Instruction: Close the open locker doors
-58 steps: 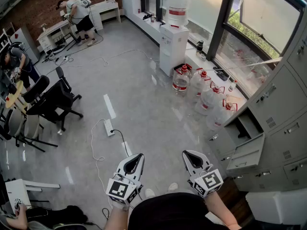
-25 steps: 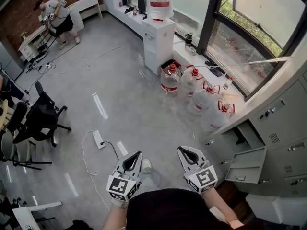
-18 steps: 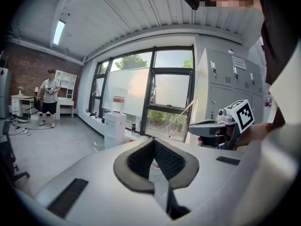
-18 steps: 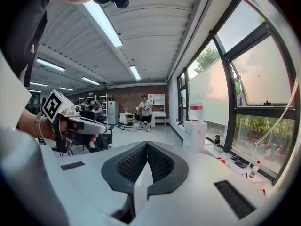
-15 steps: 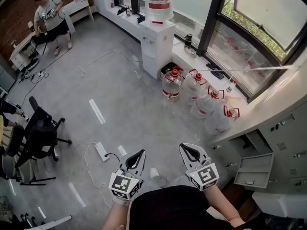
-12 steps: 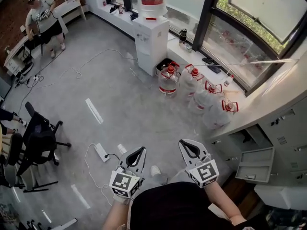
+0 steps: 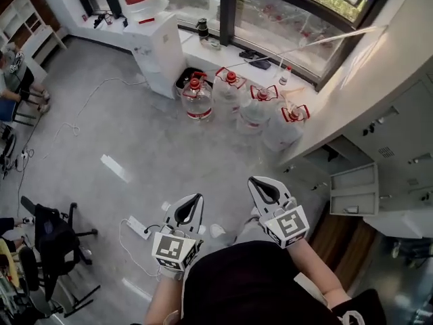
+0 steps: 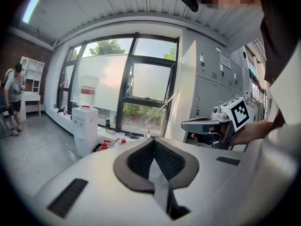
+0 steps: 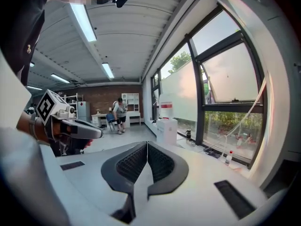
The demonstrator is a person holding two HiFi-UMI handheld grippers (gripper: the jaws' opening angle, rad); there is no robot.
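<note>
The view has swung toward the lockers [image 7: 399, 134] — the open door [image 7: 354, 189] now sits at middle right, nearer the grippers. Left gripper [image 7: 191, 207] and right gripper [image 7: 262, 189] have fingers clenched on nothing — the door is not yet reached.

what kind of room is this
Probably an office or lab workroom: grey metal lockers on one side, a water dispenser with spare water bottles beneath big windows, and an office chair.
</note>
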